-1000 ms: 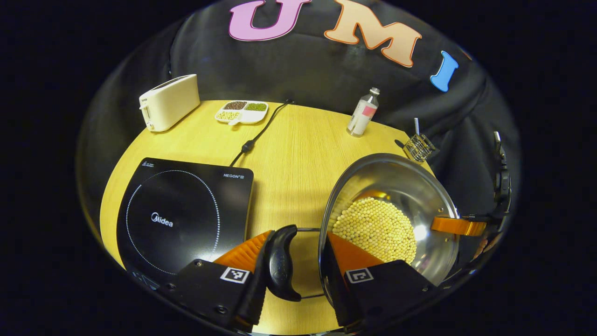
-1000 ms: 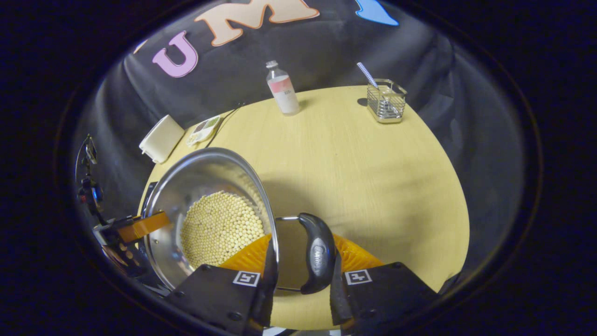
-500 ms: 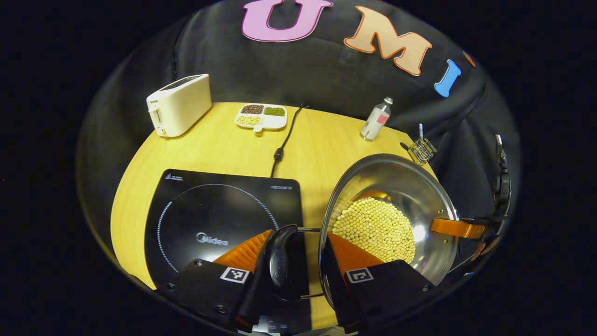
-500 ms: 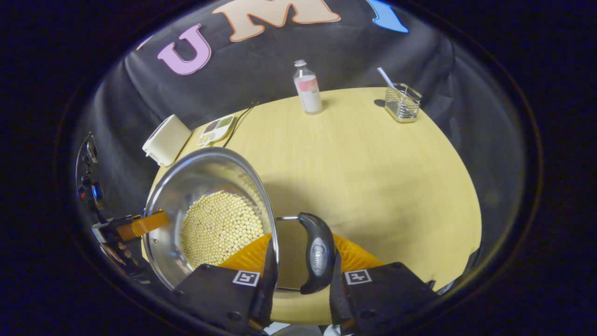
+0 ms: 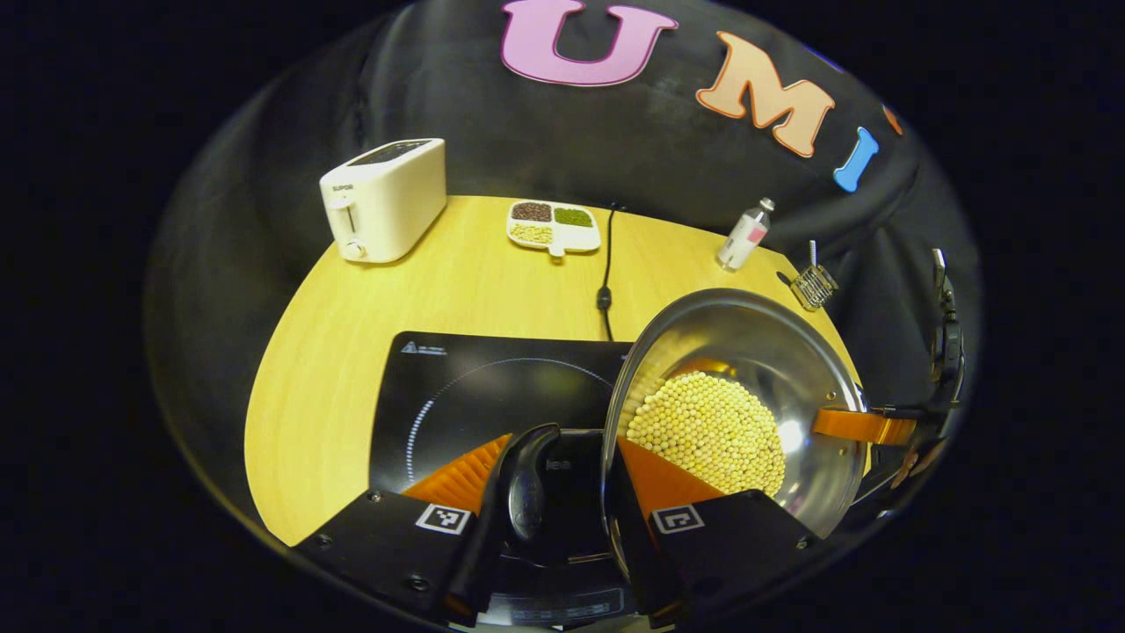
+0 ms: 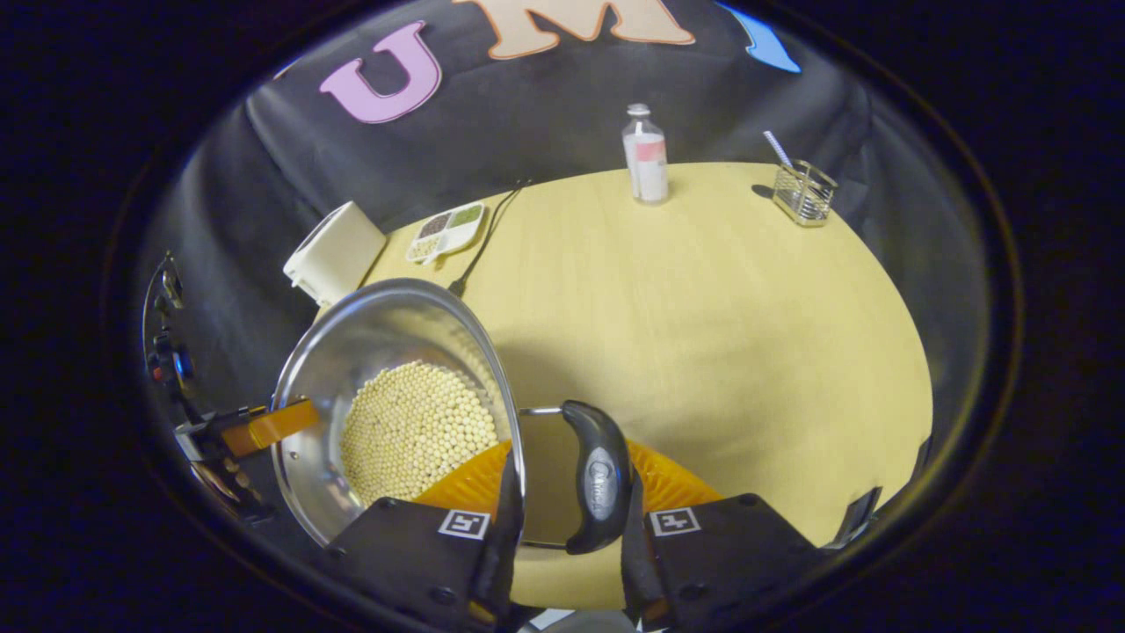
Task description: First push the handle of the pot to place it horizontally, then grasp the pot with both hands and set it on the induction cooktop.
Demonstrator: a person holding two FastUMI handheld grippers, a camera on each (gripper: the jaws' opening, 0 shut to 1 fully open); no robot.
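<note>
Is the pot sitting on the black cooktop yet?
Cannot tell. In the left gripper view the pot overlaps the cooktop, but its base is hidden, so neither contact nor a gap shows.

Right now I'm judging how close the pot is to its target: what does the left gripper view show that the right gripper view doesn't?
Left gripper view: the induction cooktop beneath the left gripper and pot handle. Right gripper view: a wide bare stretch of table beyond the right gripper. Both: the pot of beans, toaster, divided dish, bottle, wire holder.
</note>
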